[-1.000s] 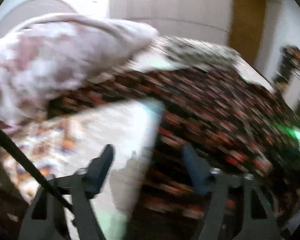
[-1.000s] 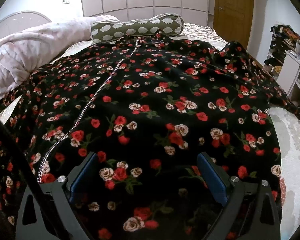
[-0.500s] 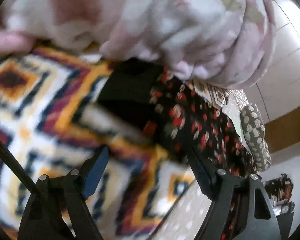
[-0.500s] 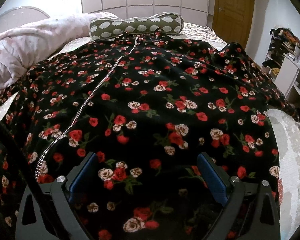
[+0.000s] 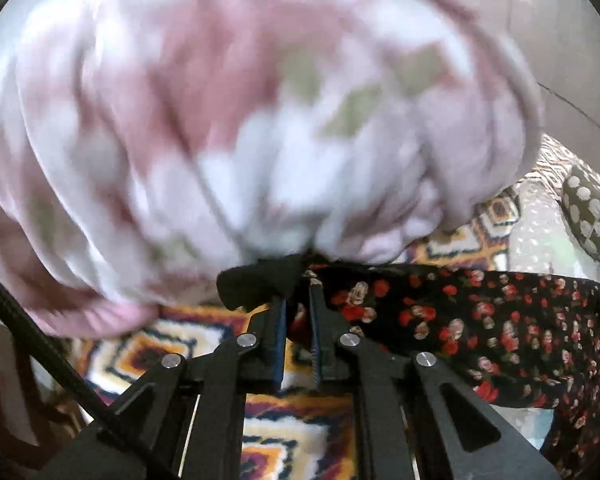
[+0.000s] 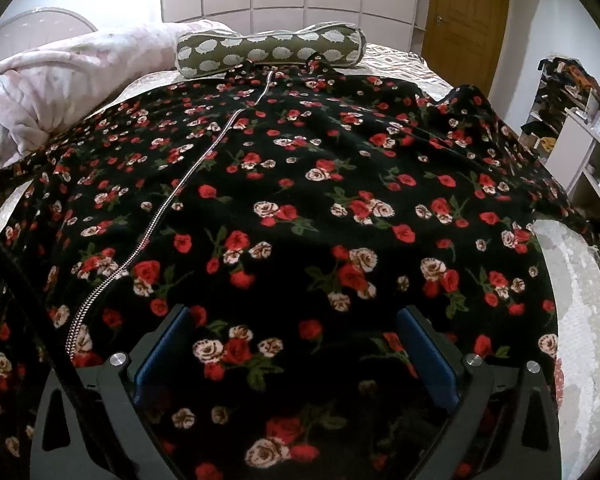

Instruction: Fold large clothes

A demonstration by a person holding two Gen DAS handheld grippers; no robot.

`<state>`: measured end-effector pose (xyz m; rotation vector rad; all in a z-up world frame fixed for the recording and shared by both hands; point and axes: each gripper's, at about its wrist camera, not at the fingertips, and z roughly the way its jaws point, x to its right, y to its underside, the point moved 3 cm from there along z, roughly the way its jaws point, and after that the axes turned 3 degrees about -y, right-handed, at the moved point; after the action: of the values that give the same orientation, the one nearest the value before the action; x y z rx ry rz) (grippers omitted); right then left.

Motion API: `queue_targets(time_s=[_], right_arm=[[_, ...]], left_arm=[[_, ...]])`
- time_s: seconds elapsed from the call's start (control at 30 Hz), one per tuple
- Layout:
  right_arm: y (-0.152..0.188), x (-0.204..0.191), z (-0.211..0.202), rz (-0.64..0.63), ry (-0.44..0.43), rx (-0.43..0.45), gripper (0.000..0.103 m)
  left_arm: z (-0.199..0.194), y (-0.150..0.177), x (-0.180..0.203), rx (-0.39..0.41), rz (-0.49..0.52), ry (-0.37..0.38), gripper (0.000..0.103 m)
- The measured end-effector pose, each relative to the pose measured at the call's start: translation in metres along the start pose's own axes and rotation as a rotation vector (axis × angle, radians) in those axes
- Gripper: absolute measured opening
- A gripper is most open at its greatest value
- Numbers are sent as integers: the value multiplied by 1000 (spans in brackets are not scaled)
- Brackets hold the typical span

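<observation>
Where the left claw (image 5: 298, 300) meets the bed's edge, its two blue-padded fingers (image 5: 279, 322) stand pressed together on a black fold of the floral garment (image 5: 460, 320): the cloth bunches out past the tips to the left and trails away to the right of the claw.

Item 1: floral garment (image 6: 320, 208), black with red and cream roses. It lies spread flat across the bed (image 6: 580, 320), front up, and fills most of the right wrist view. A silver zipper (image 6: 172, 200) runs from the neck at the far end down towards the near left.

Item 2: right claw (image 6: 294, 354). Fingers spread wide and above the near part of the garment, with printed cloth showing between them; no fold is pinched.

Item 3: pink and white blanket (image 5: 240, 120). Heaped and blurred, directly behind the left claw's tips; seen in the right wrist view along the garment's far left edge.

Item 4: olive bolster pillow (image 6: 270, 50) with pale hedgehog print, lying crosswise just beyond the garment's neck.

Item 5: patterned bedcover (image 5: 172, 340), orange, white and dark diamonds, under the left claw.
</observation>
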<state>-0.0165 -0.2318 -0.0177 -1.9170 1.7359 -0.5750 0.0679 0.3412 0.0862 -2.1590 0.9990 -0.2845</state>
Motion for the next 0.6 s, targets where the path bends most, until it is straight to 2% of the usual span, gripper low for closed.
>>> queue_targets(time_s=[0.03,0.13,0.23,0.33,0.47,0.53,0.6], right_arm=[[0,1,0,2,-3,2,102],[0,1,-1,6,-9,7,102],[1,1,-1,8,-14,10,102],[1,2,-2,12,-21,11,102],[1,3,-3,21,-33,15,102],[1,4,-3,27,-39,18,102],[1,4,-3,29,-43,16,102]], left_arm=[[-12,-4,7,21,15,7,10],[-52,-14,43,78,74,90,9],[-99,-16,103,108,137,214,9],[-145,-9,187,120,236,339,4],[-205,36,308,63,367,555,3],[-233,62,359,36,432,639,3],[-259,92,406,-11,497,762,3]])
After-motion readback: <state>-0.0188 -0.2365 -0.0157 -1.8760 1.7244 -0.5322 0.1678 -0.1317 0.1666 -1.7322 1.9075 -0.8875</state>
